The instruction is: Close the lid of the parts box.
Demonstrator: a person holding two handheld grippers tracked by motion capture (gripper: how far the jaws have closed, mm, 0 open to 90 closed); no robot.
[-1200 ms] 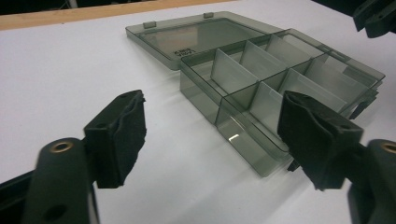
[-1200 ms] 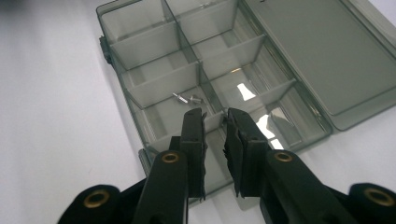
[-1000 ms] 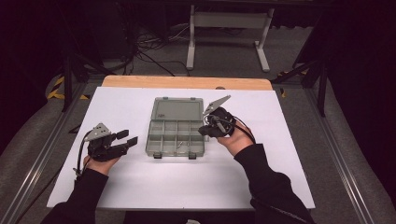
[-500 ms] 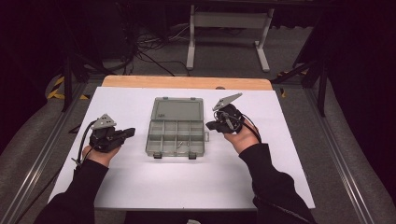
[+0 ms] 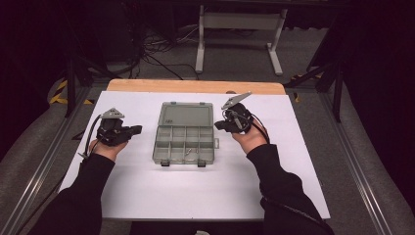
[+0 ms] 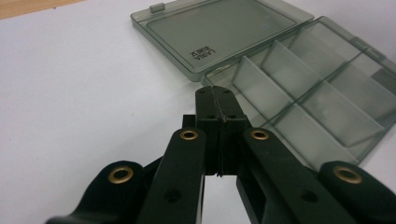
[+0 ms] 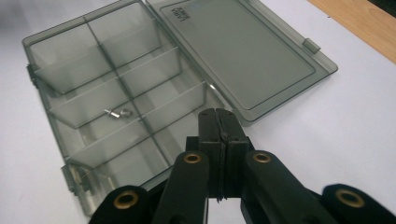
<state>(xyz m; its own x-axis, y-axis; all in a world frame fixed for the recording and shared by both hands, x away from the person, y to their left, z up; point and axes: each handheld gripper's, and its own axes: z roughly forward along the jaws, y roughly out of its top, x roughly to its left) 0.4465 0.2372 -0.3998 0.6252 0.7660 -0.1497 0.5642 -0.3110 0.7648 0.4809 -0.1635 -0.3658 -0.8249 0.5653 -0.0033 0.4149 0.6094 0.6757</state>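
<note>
High view shows the small metal piece (image 5: 187, 151) in the organizer box (image 5: 183, 133) too tiny to identify. Left gripper (image 6: 218, 108) and right gripper (image 7: 218, 125) have jaws together, holding nothing, beside the box.

a white table top (image 5: 195, 196) with a bare wooden strip (image 5: 195, 86) along its far edge. beyond it, on grey carpet (image 5: 235, 54), stand the legs of a white frame (image 5: 237, 22), with black cables (image 5: 147, 54) to their left.

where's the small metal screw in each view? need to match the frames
High view: screw in a near-row middle compartment of the box, centre.
Left gripper view: cannot make it out.
Right gripper view: screw left of centre.
Shared landmark: open lid.
</note>
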